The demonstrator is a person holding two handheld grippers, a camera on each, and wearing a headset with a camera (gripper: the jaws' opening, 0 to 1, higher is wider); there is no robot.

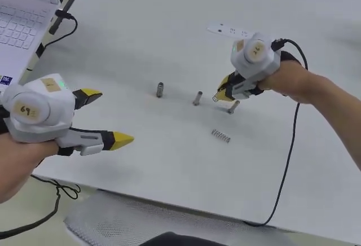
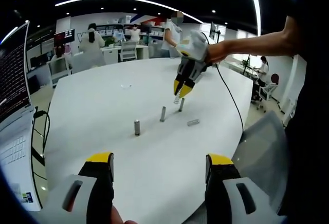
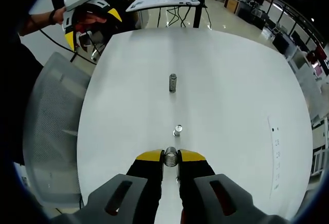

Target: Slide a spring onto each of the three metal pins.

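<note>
Right tongs pinching a spring (near middle pin); left tongs wide apart, empty

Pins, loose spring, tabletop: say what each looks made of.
Pins: probably bare steel, going by the grey colour and dull sheen.
Loose spring: thin silvery metal wire with visible coils.
Tabletop: smooth matte white, perhaps laminate; the look leaves it open.

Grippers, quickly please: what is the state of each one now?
Left gripper: open, holding nothing.
Right gripper: shut on a spring.
</note>
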